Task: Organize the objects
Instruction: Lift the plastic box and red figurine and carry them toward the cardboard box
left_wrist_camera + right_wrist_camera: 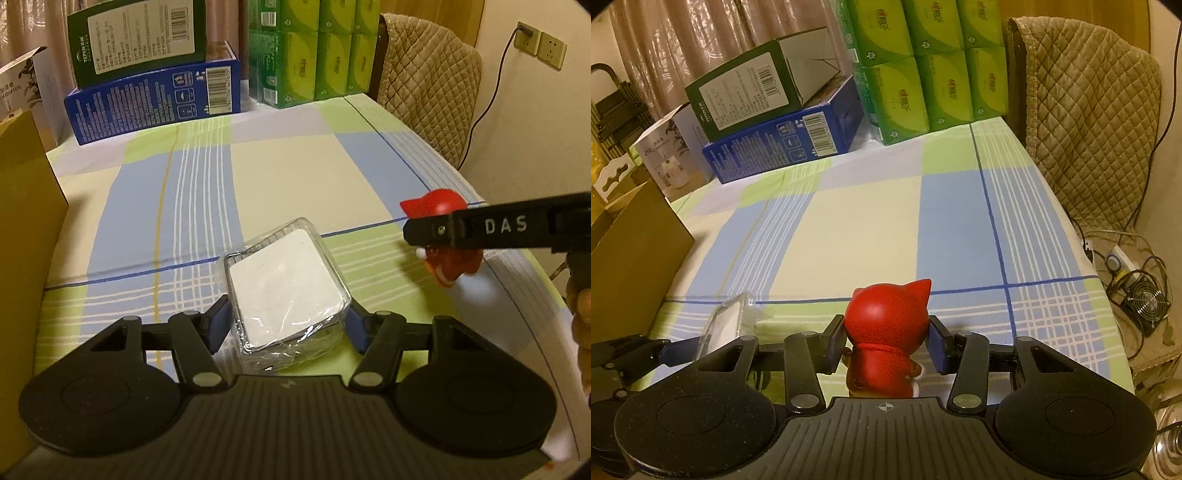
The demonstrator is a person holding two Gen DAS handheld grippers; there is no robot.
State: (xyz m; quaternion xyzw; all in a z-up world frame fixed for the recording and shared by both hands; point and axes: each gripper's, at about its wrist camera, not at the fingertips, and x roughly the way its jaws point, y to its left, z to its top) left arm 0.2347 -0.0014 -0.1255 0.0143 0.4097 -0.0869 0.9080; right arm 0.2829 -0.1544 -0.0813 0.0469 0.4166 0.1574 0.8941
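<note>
Clear box [286, 291]: pinched by left gripper [286, 325]. Red figurine [886, 332]: clamped in right gripper [886, 343]. Next: carry both to the cardboard box [635, 258], far left.

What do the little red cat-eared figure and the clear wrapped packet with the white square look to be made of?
Red cat-eared figure: probably moulded plastic or vinyl, with a matte, faintly speckled head. Clear wrapped packet: thin glossy plastic film, creased and glinting, around a stack of white cards, apparently paper or card.

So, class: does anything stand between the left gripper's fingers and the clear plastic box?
No. The clear plastic box sits directly between the left gripper's blue pads, nothing intervening. The red figurine is off to its right.
</note>
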